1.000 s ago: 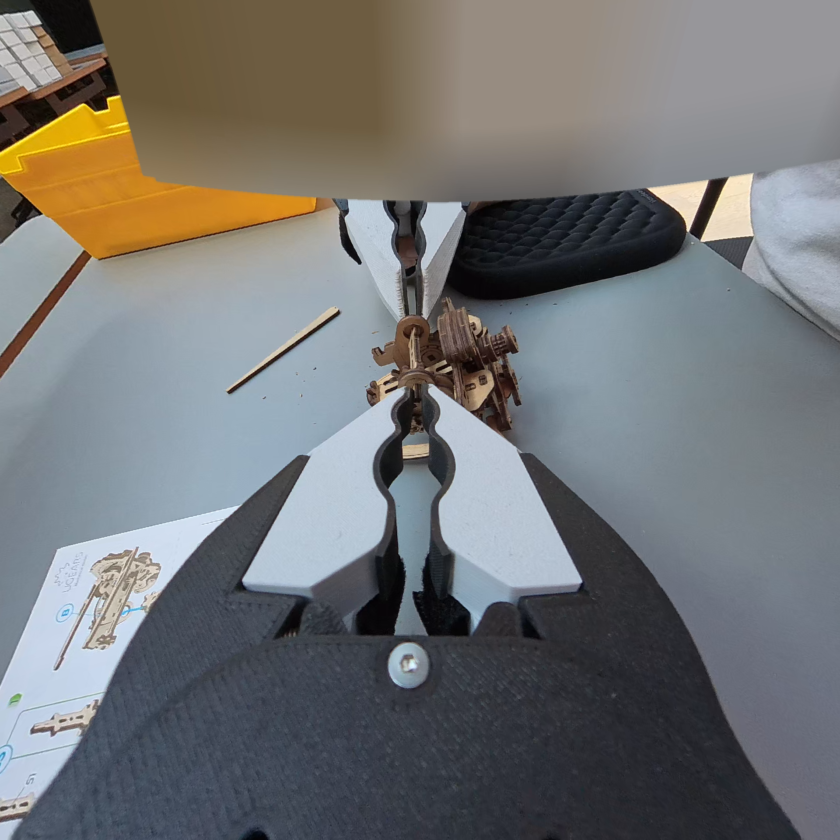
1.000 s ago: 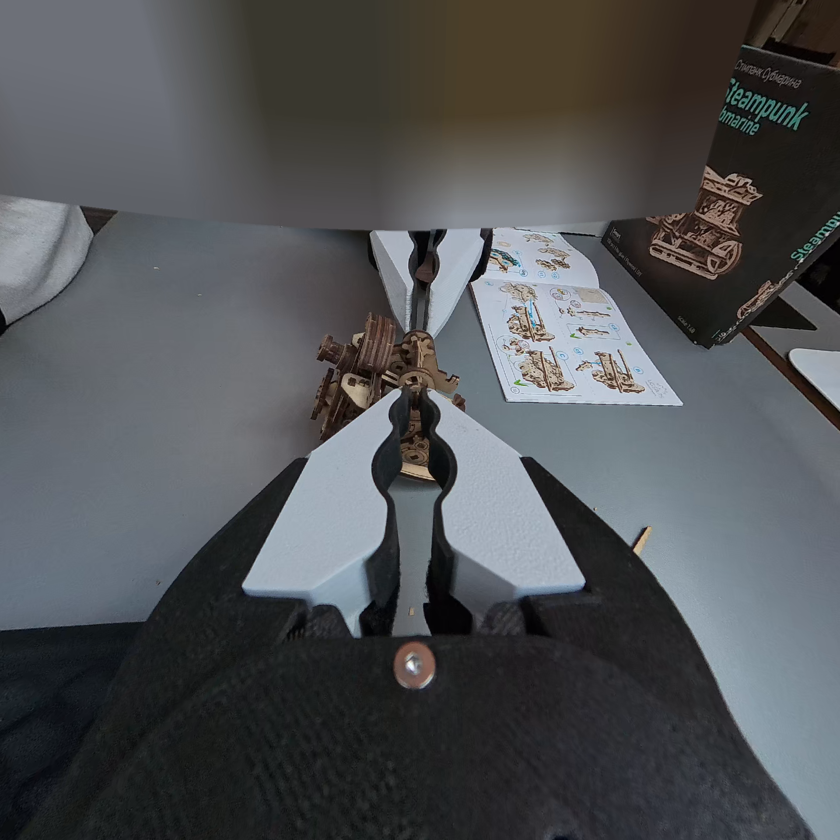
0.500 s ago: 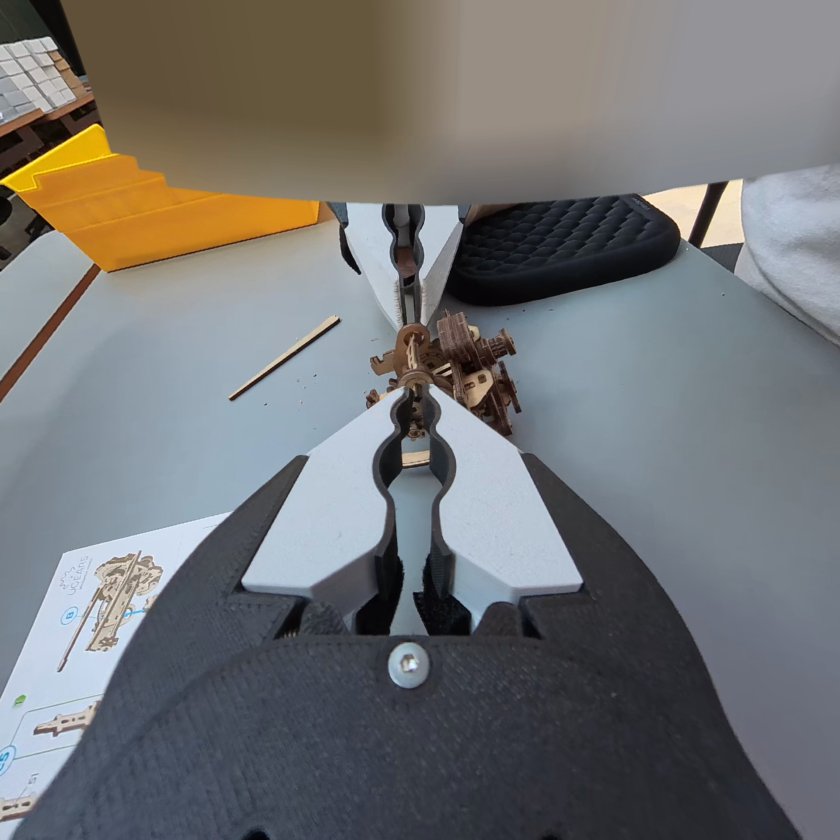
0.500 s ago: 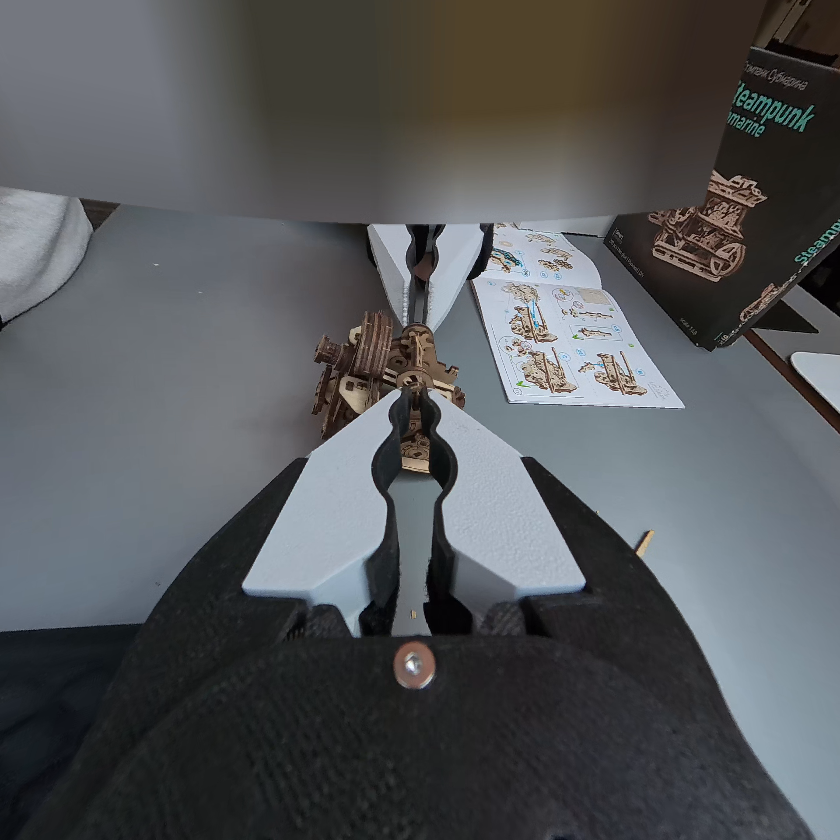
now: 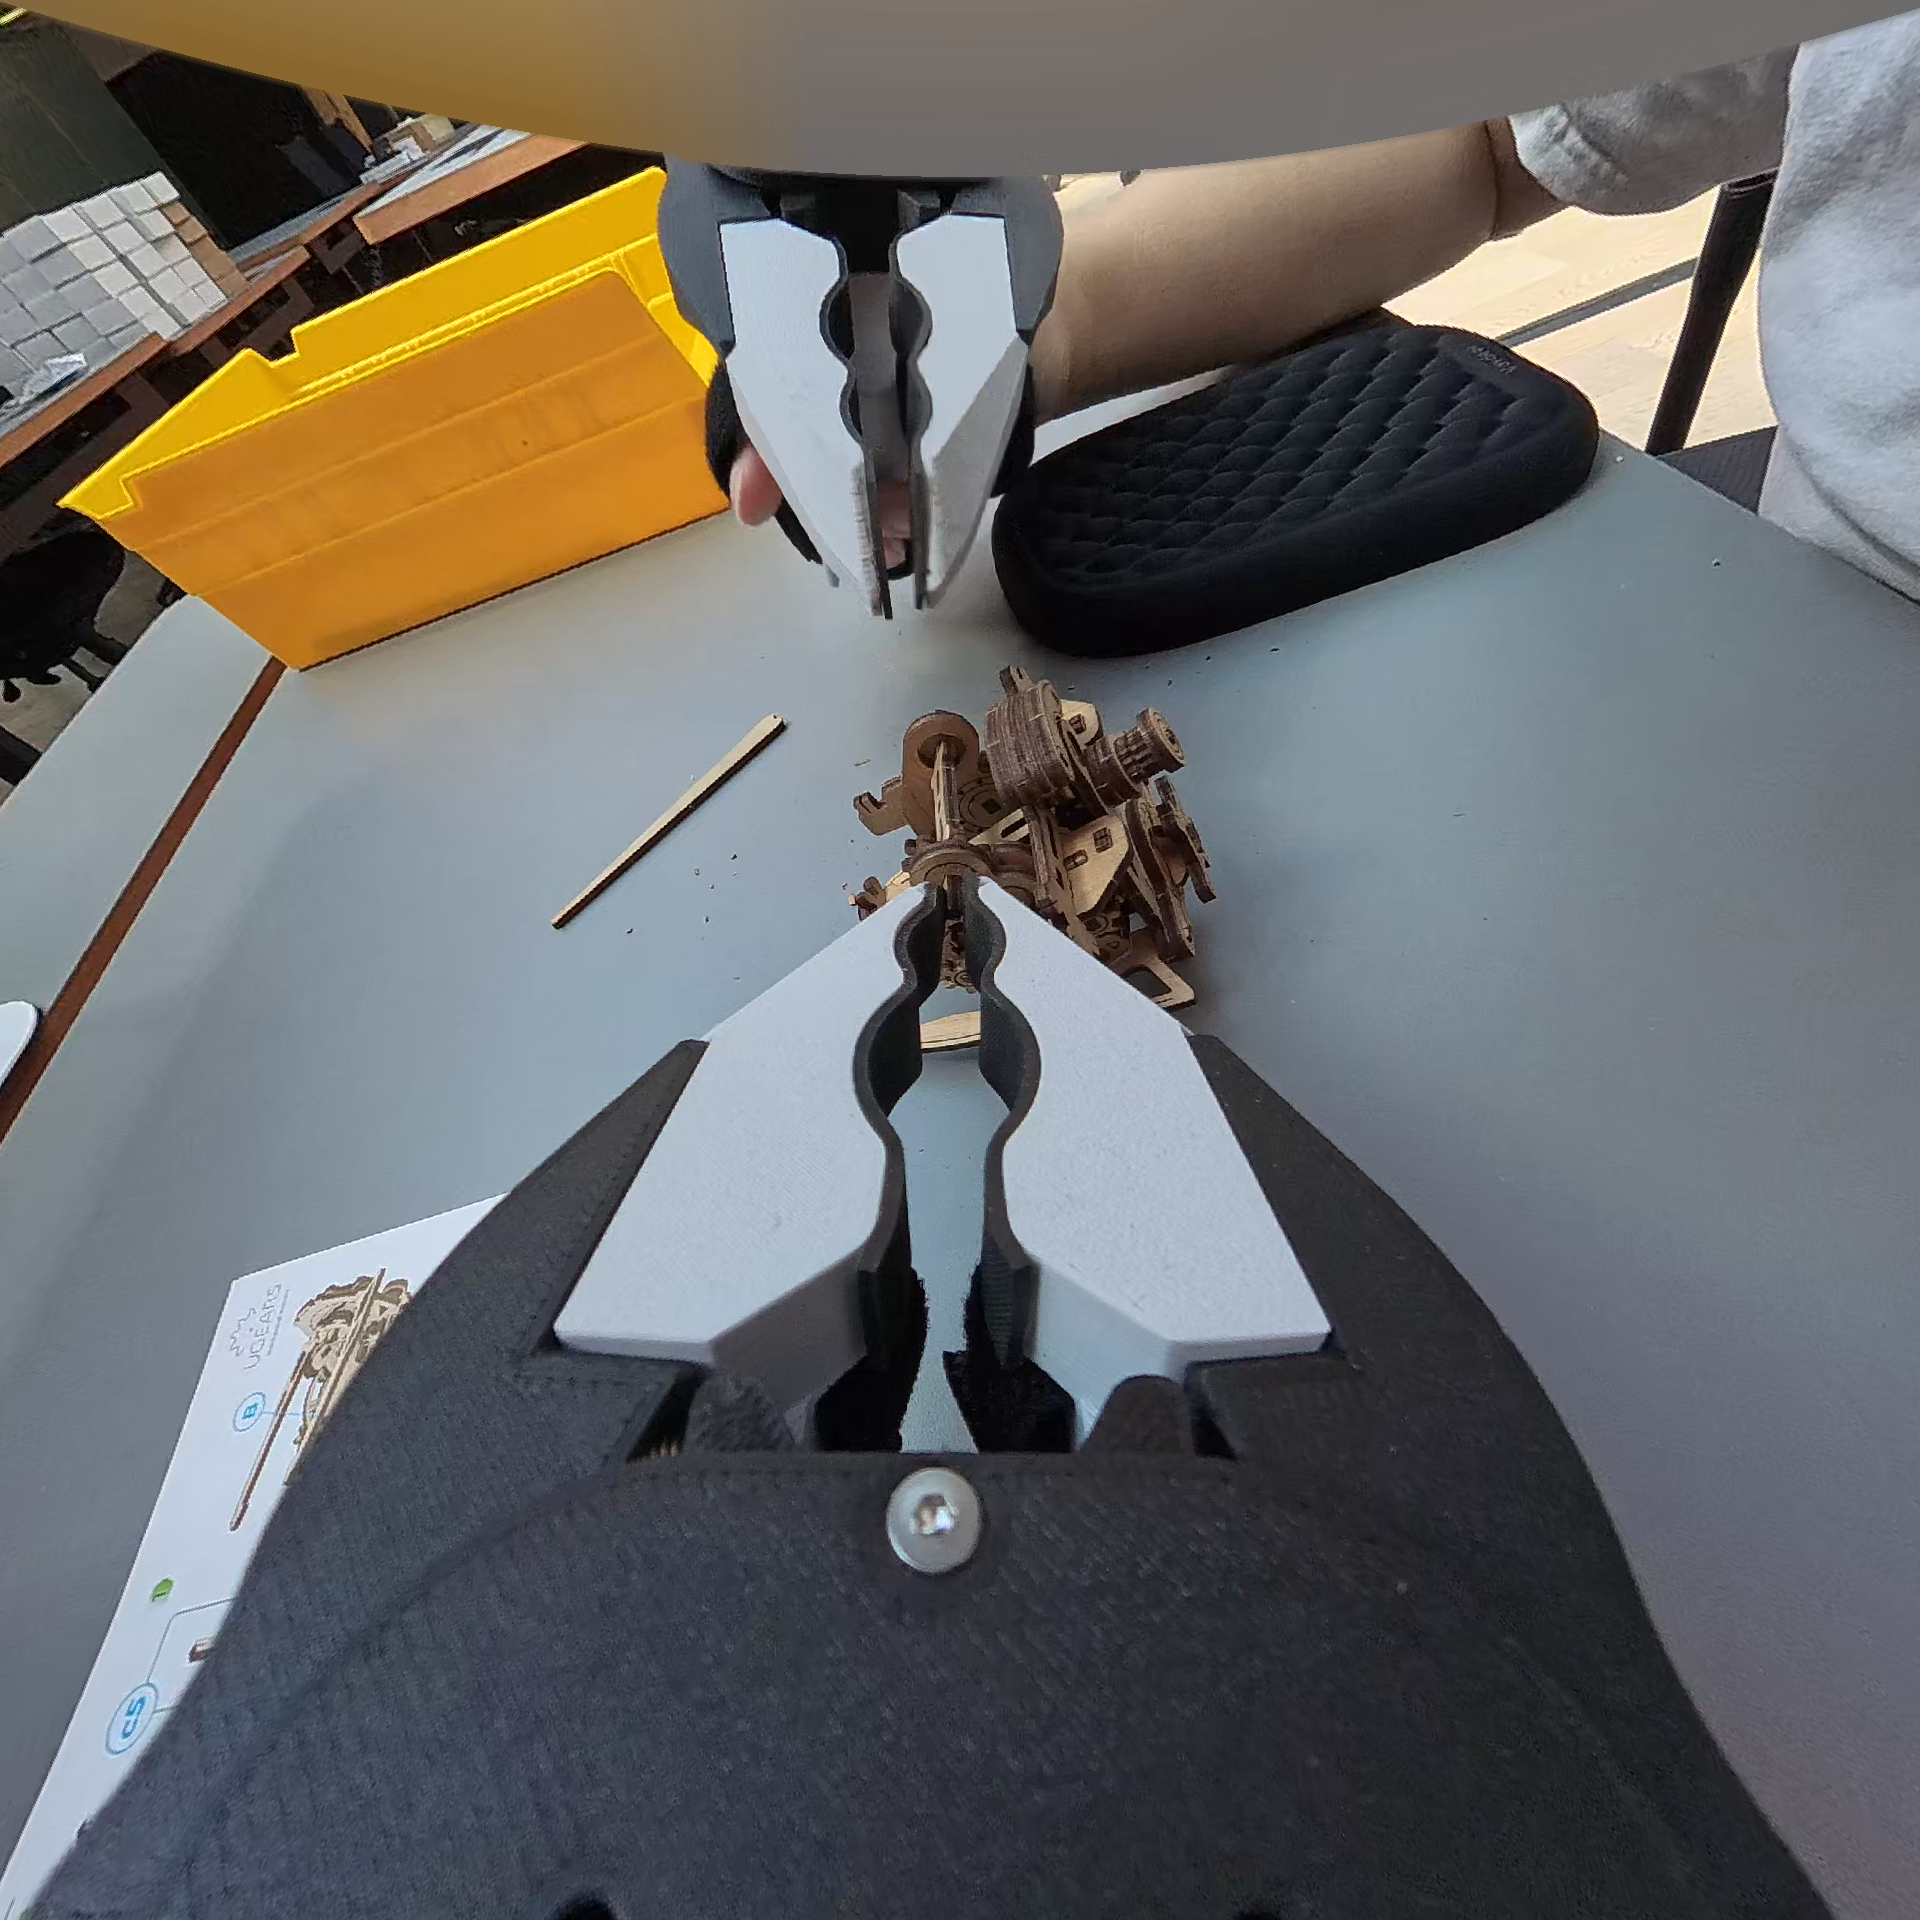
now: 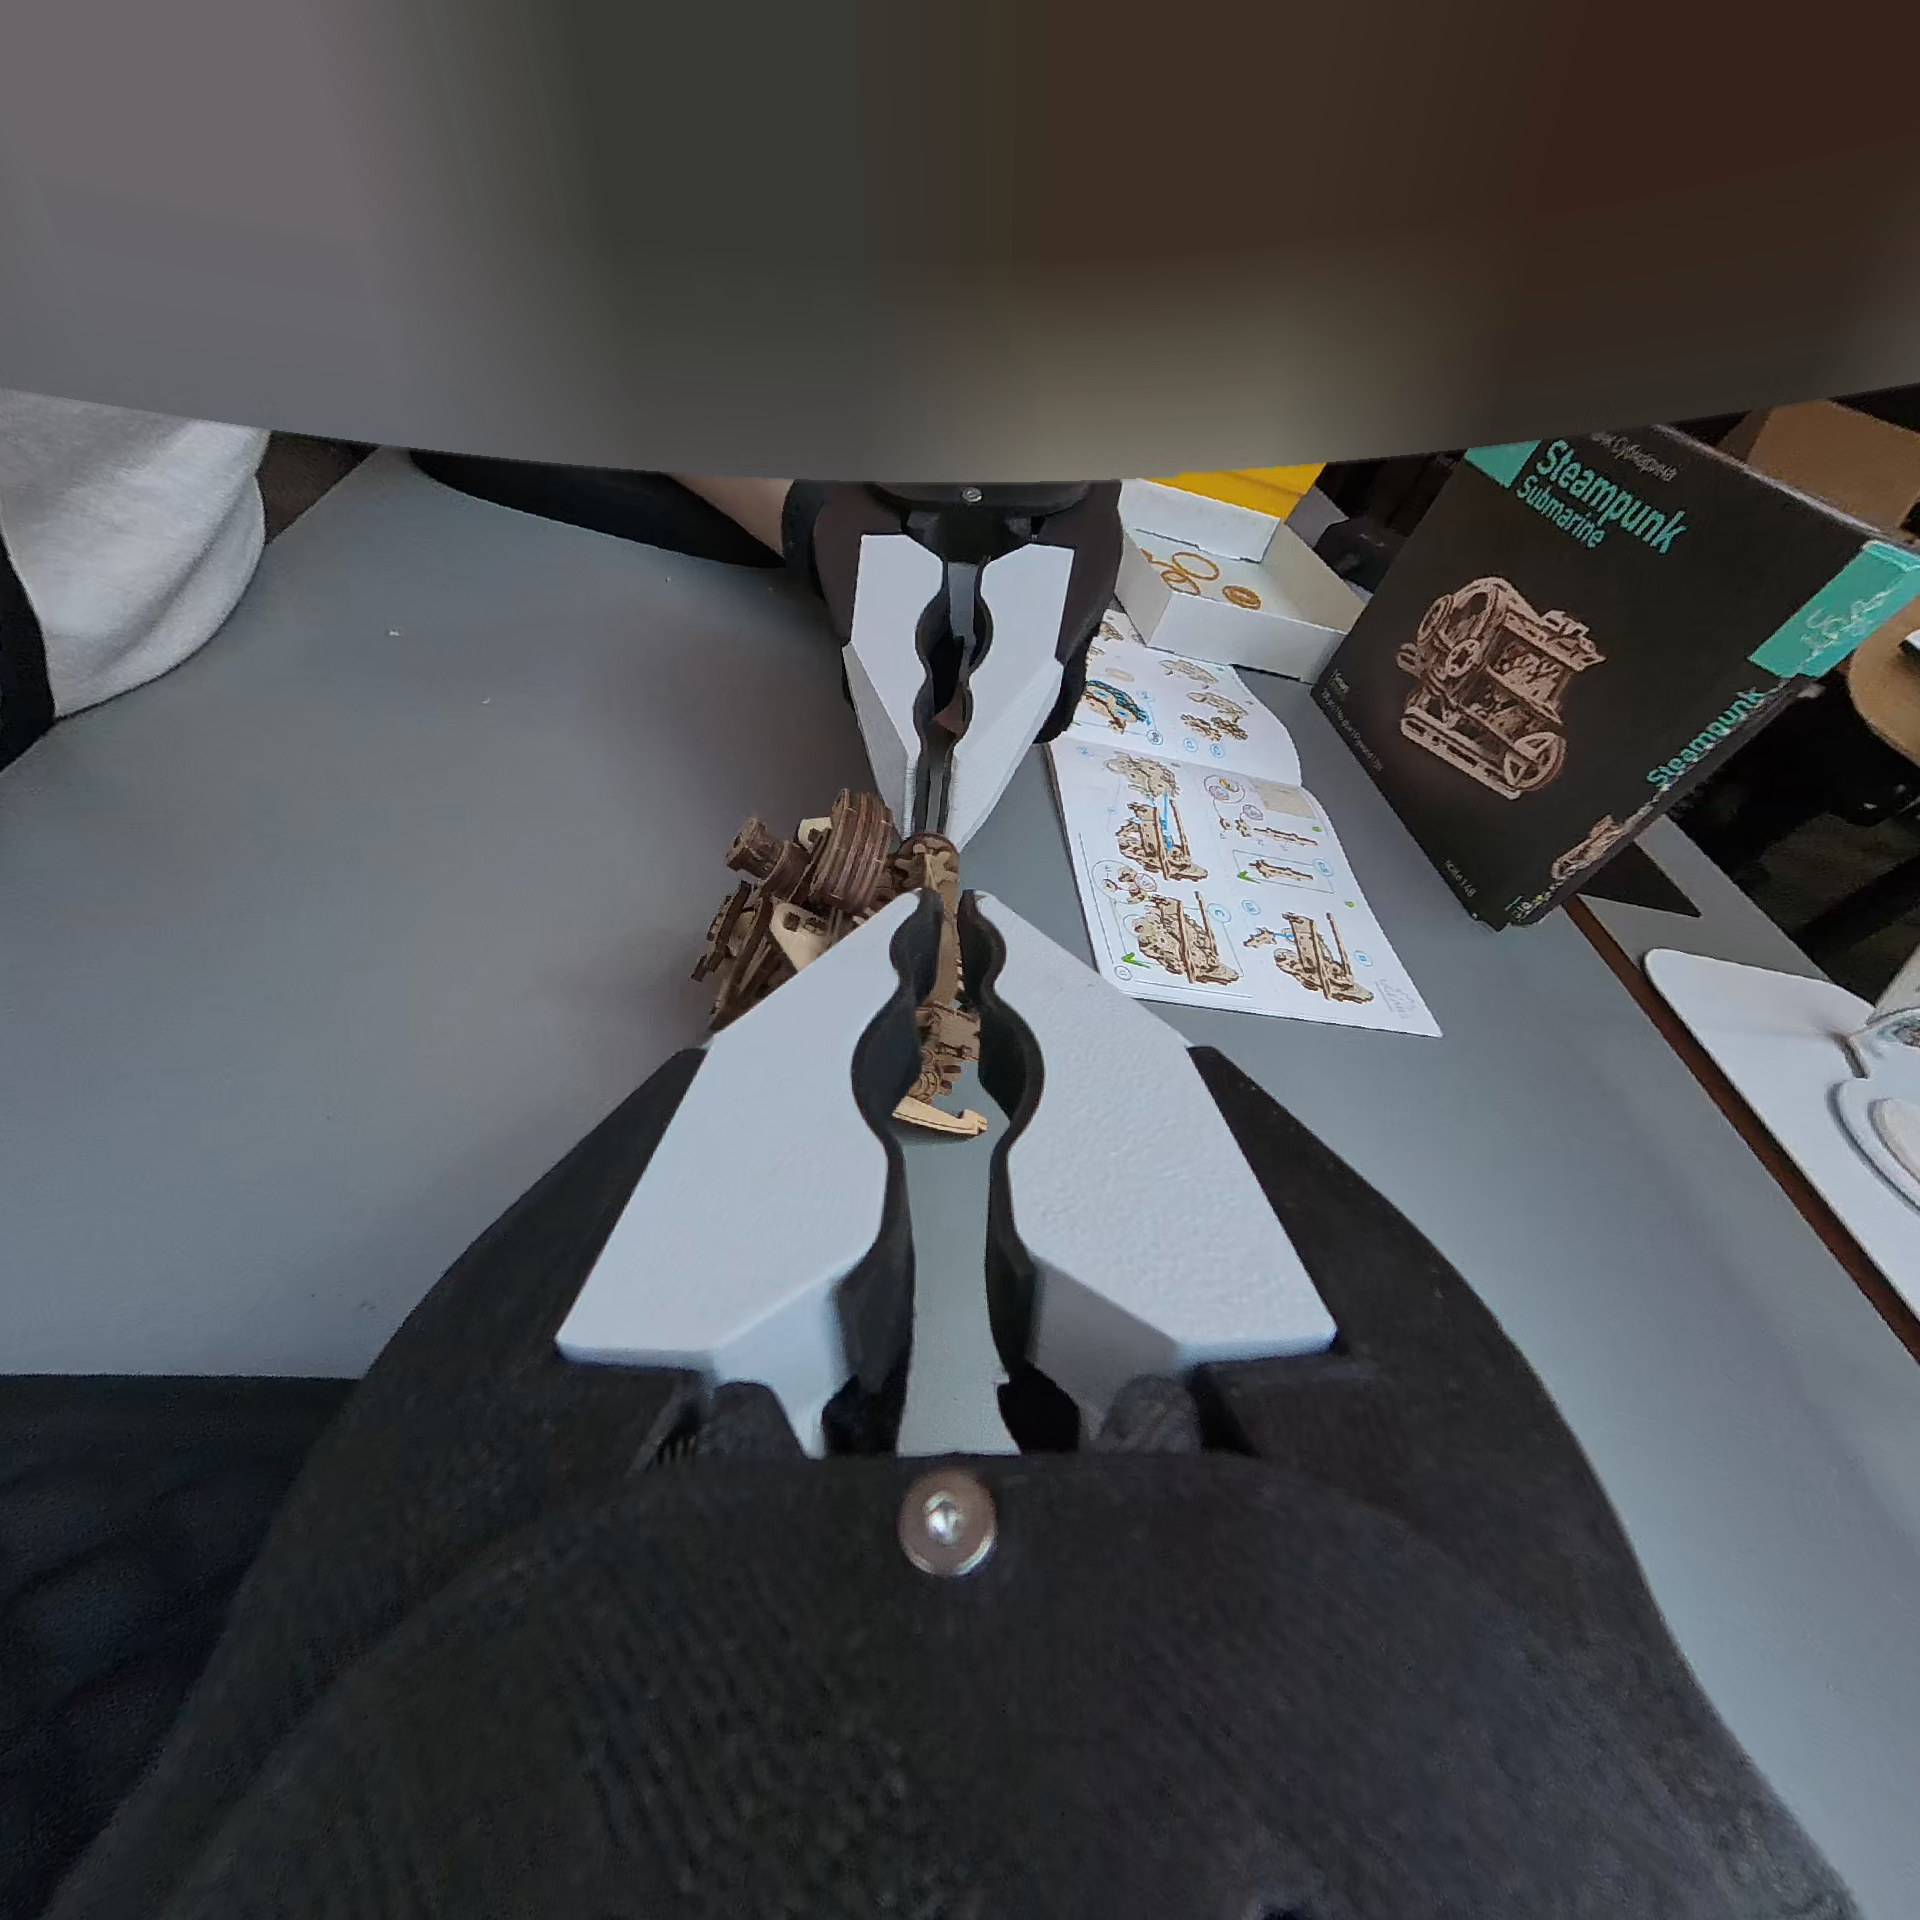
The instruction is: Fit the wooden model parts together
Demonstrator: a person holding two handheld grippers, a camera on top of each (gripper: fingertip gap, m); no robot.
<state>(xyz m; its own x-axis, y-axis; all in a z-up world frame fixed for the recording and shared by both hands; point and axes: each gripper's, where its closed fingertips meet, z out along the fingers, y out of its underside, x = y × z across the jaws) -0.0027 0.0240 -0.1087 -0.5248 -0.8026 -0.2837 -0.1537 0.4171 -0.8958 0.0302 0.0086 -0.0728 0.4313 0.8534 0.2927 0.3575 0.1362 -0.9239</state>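
Note:
The wooden model (image 5: 1049,831), a cluster of brown gears and plates, rests on the grey table (image 5: 416,1039). My left gripper (image 5: 943,896) is shut on a thin upright gear piece at the model's near side. In the right wrist view the left gripper (image 6: 935,821) pinches that gear from the far side of the model (image 6: 810,914). My right gripper (image 6: 948,909) is a little open and empty. In the left wrist view the right gripper (image 5: 900,605) hangs above and behind the model, apart from it.
A loose wooden stick (image 5: 670,821) lies left of the model. A yellow bin (image 5: 416,468) and a black padded rest (image 5: 1299,468) stand behind. An instruction booklet (image 6: 1226,862), the dark kit box (image 6: 1558,675) and a white tray (image 6: 1205,582) of parts lie to one side. There is about 6 cm between the tips of the two grippers. The loose wooden stick (image 5: 670,821) is about 15 cm from both grippers' fingertips.
My right gripper has let go of the model and drawn back and up, away from it. My left gripper still holds the gear piece.

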